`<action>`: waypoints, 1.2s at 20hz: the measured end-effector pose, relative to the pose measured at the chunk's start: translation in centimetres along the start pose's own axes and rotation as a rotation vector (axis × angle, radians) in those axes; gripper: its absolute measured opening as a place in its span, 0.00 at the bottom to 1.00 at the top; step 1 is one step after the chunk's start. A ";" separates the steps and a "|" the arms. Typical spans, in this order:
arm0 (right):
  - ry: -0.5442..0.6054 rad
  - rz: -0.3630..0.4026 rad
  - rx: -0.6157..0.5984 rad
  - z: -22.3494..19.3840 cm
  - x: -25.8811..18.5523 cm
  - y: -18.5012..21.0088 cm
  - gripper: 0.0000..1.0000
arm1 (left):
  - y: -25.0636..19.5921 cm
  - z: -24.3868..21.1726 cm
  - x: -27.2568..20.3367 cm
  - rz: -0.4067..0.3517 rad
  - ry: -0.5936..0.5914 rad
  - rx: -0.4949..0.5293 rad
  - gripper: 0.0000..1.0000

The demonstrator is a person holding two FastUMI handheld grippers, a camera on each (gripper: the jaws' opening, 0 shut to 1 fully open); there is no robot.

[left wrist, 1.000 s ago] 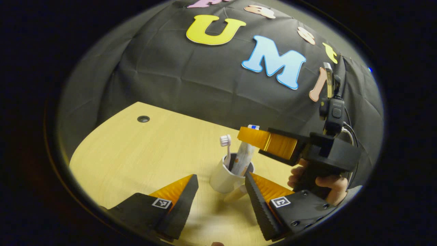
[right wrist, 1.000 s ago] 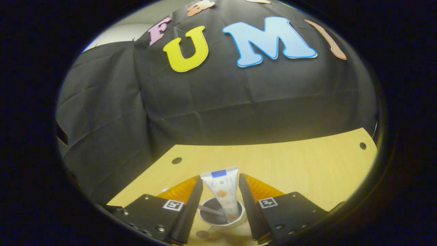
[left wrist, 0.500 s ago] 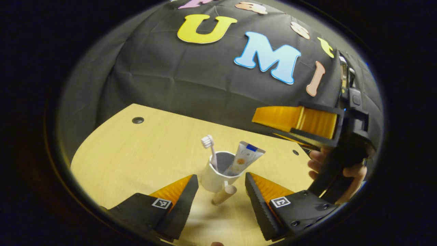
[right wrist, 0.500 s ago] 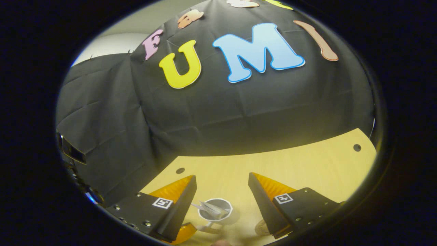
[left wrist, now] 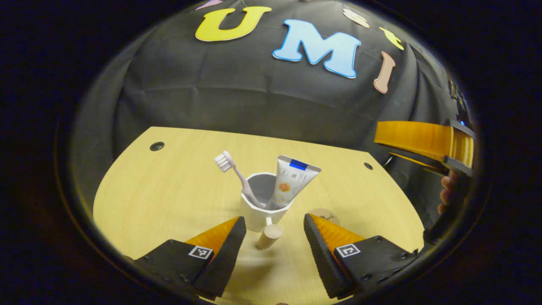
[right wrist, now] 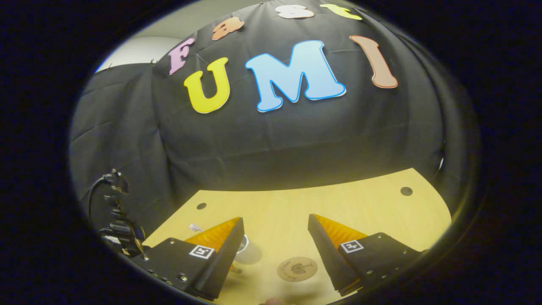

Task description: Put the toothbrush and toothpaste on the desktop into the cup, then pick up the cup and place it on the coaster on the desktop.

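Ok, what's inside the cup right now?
The white cup holds the toothbrush, bristles up, and the toothpaste tube, both leaning on its rim. Their lower ends are hidden by its wall.

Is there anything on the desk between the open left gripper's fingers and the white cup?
Left gripper view: the white cup's wooden peg handle juts toward the left gripper; otherwise bare light wooden desktop.

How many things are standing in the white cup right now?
2. The toothbrush leans to the left side of the cup, bristles up. The toothpaste tube leans to the right side. Anything lower inside the cup would be hidden.
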State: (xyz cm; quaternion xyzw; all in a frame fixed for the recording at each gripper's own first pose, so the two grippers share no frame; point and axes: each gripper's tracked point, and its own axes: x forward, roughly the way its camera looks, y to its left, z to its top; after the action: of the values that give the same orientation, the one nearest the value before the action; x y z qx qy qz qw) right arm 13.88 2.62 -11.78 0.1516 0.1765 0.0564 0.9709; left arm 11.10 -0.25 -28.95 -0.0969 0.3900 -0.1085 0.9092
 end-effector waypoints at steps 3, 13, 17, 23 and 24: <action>0.005 -0.053 -0.048 -0.5 -2.0 -1.9 0.92 | 0.6 -0.8 1.2 0.020 0.042 -0.003 0.90; 0.057 -0.121 -0.053 -2.3 -5.3 -3.8 0.92 | 2.5 -4.8 5.8 0.081 0.236 0.046 0.84; 0.081 -0.137 -0.039 -3.1 -6.0 -4.5 0.92 | 2.5 -5.3 6.5 0.085 0.258 0.063 0.74; 0.099 -0.152 -0.024 -3.6 -6.7 -4.9 0.92 | 2.8 -6.4 6.9 0.091 0.297 0.049 0.71; 0.101 -0.153 -0.023 -3.6 -6.8 -4.8 0.92 | 2.8 -6.4 6.8 0.085 0.297 0.045 0.56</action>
State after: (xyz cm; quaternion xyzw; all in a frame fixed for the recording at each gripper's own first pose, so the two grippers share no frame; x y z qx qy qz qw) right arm 6.48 -2.07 -14.28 0.1233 0.2355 -0.0085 0.9640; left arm 11.34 -0.05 -38.69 -0.0427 0.5214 -0.0918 0.8473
